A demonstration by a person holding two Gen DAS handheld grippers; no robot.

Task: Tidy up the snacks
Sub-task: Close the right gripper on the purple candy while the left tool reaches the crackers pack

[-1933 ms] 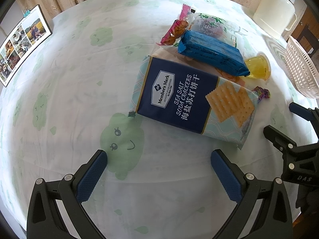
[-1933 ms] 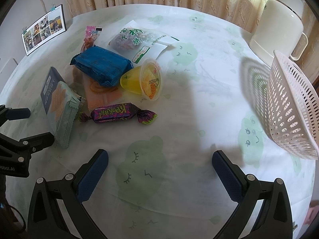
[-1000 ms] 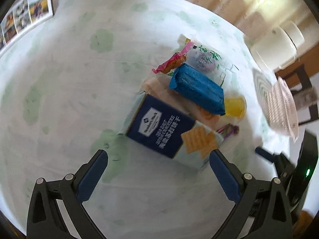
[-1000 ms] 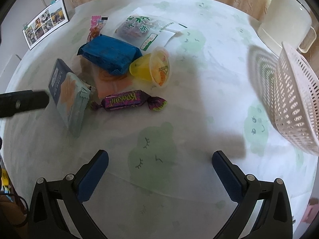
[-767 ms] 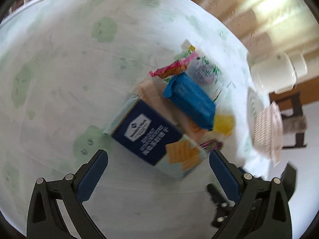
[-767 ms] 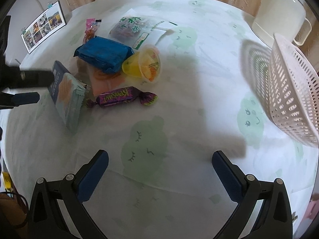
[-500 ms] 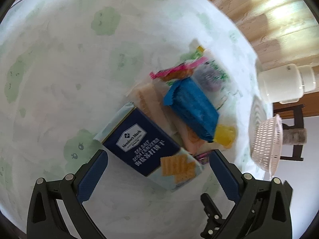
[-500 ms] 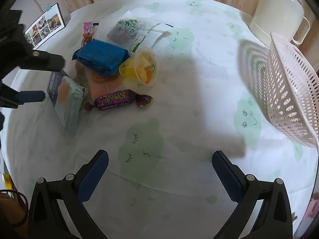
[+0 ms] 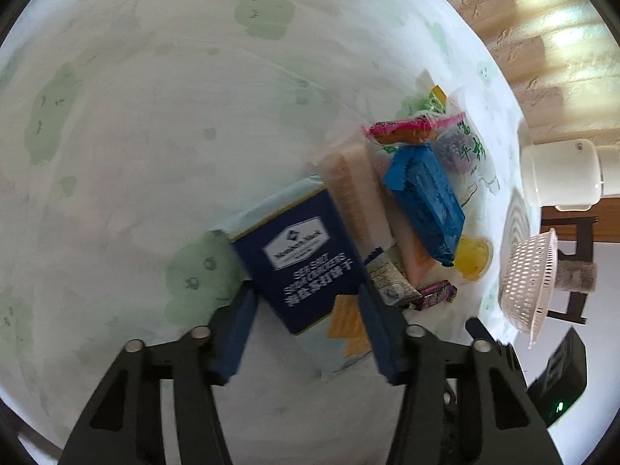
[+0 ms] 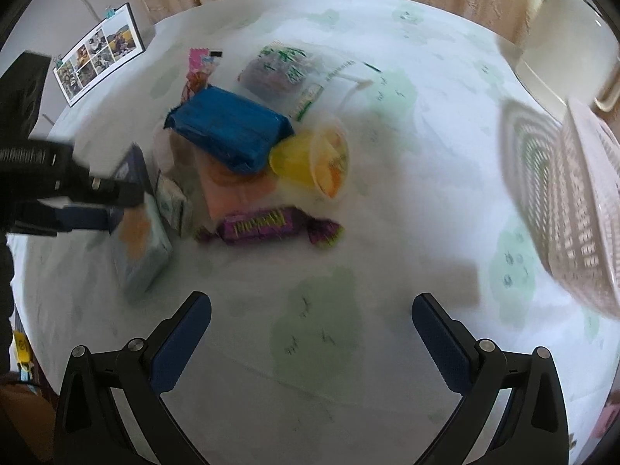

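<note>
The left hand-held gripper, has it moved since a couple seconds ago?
Yes. In the right wrist view the left hand-held gripper has moved up toward the photo calendar and now straddles the cracker box.

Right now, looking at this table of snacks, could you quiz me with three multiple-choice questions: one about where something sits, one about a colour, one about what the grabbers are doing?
1. Where does the blue packet lie?
A. Inside the basket
B. In the snack pile, touching the yellow jelly cup
C. Alone at the table edge

2. What colour is the wrapped candy nearest the right gripper?
A. Purple
B. Red
C. White

3. What is the left gripper doing?
A. Hanging open over bare cloth
B. Holding the basket
C. Closed around the cracker box

Answers: 1 B, the packet rests against the yellow jelly cup, while the basket holds nothing visible. 2 A, its wrapper is purple. 3 C, both pads press the sides of the cracker box; the right gripper hangs open.
</note>
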